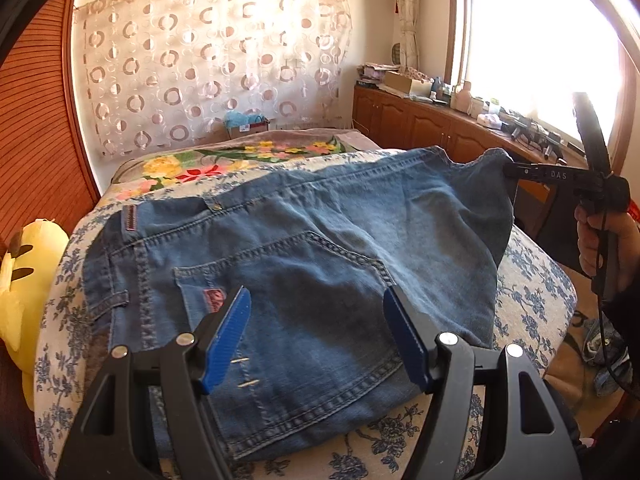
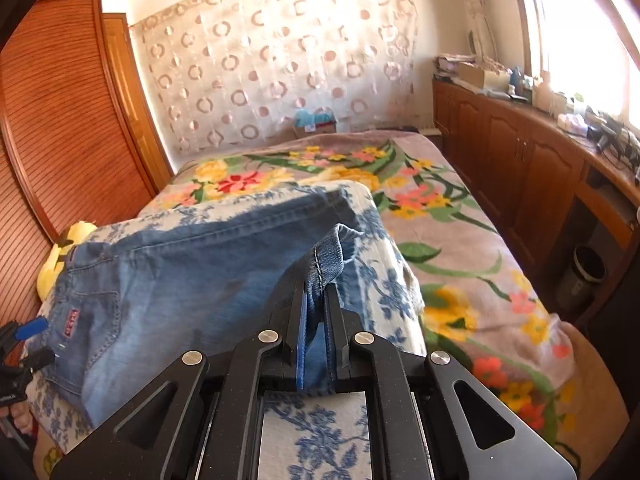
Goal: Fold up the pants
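Blue pads of my left gripper (image 1: 316, 336) hung spread over the jeans (image 1: 304, 240) near their back pocket (image 1: 280, 272). My right gripper (image 2: 315, 320) pinched a hemmed denim edge, lifting it above the floral cushion (image 2: 384, 276). Beyond lay the flowered blanket (image 2: 460, 240), cabinets (image 2: 520, 168) bordering its right.

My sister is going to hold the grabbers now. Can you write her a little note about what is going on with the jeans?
Left gripper: open, hovering over the back-pocket end of the jeans, gripping nothing.
Right gripper: shut on a bunched hem edge of the jeans, holding it up off the blue flowered cloth.
The jeans lie on that cloth on the bed, waist toward the yellow plush toy.
Done: one edge picked up.
Left: probably carry that edge across toward the waist, lay it flat, then smooth and finish folding.
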Tool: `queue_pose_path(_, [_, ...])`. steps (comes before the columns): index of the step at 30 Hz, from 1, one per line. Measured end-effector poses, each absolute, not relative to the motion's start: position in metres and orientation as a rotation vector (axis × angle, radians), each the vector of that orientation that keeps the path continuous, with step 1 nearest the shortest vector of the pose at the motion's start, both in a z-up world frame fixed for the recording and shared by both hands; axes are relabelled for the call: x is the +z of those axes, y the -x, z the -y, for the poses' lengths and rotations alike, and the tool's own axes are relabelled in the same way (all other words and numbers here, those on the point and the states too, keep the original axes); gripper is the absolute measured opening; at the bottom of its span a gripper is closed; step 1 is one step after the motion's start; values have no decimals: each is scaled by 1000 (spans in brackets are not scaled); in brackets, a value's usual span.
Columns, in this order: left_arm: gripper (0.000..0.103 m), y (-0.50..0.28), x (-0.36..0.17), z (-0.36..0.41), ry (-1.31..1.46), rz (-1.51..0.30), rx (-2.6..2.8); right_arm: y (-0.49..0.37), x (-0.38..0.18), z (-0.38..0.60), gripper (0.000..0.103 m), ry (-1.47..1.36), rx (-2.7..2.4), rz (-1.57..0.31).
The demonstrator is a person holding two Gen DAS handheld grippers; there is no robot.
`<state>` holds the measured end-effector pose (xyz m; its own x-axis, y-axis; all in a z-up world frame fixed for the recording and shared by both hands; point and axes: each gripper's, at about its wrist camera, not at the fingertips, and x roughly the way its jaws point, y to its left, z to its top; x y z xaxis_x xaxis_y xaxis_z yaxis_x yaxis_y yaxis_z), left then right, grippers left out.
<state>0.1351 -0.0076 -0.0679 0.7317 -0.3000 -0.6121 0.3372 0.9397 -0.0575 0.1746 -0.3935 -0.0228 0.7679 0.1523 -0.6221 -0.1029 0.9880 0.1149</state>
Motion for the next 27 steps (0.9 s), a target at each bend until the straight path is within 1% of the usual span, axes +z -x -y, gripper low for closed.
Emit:
queue_pose_path(15, [69, -134, -66, -21, -33, -652, -296, -180, -19, 332, 5, -64, 271, -678])
queue_pose_path(27, [69, -123, -66, -94, 32, -642, -171, -181, 2, 187, 5, -57, 592, -667])
